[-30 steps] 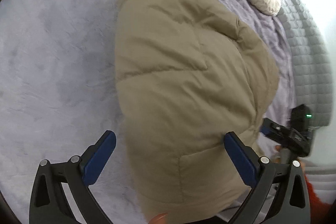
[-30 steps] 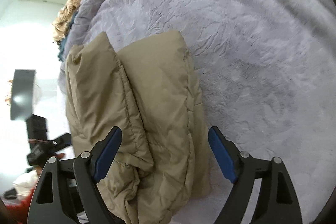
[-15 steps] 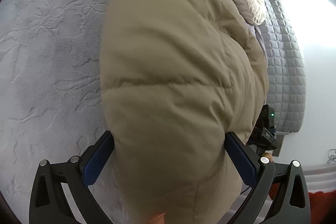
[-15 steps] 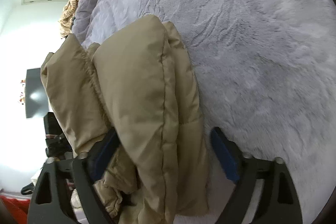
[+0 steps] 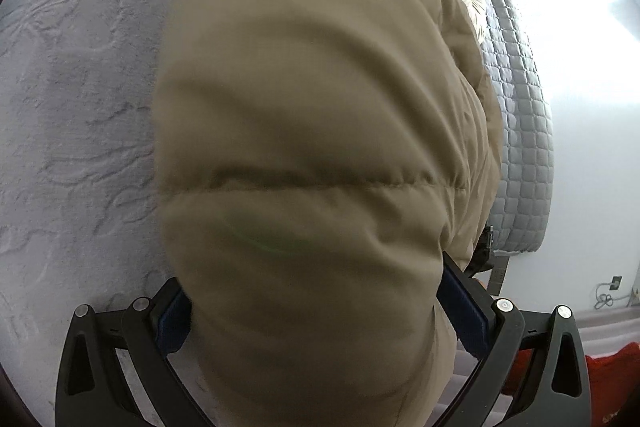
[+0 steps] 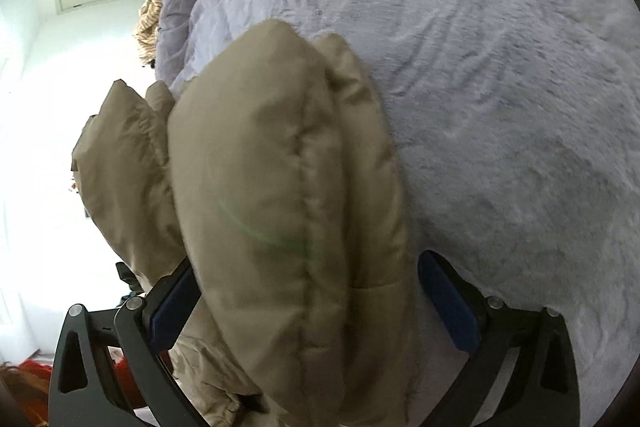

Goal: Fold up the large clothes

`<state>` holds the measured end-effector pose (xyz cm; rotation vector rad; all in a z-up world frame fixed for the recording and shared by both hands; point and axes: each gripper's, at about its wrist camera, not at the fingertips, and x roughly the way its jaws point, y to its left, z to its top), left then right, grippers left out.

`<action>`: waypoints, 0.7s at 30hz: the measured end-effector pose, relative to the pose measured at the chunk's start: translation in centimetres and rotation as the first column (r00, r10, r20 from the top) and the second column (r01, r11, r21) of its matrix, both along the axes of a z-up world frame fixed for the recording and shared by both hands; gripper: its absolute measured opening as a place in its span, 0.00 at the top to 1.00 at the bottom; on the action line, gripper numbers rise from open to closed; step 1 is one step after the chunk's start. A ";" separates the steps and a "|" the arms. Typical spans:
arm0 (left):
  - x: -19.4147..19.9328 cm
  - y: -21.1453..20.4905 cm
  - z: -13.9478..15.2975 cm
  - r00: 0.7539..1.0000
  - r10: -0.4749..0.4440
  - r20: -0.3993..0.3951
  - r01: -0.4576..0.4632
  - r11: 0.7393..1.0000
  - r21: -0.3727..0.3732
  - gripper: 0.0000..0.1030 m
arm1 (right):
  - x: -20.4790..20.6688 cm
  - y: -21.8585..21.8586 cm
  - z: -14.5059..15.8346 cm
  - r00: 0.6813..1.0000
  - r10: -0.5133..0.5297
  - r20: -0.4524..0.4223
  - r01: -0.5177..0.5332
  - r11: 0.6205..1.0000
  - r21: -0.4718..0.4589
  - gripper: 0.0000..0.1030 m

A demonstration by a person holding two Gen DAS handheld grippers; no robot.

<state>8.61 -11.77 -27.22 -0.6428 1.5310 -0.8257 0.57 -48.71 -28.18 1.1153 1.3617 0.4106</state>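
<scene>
Beige puffer jacket [image 5: 312, 155] now looms closer, filling both views.

A tan puffer jacket [image 5: 312, 131] is lying folded into a thick, puffy bundle on a pale lavender plush bedspread [image 6: 500, 87]. Its quilted panels are bulging, with a stitched seam running across the near one. From the right wrist view the layers are stacking up side by side like fat rolls, and a looser part is hanging off toward the bed's edge.
</scene>
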 end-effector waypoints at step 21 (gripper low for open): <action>1.8 3.2 9.3 0.974 0.012 0.225 -0.018 1.000 0.023 0.14 | 4.3 8.5 8.0 0.991 -0.057 0.118 0.060 0.998 -0.018 0.47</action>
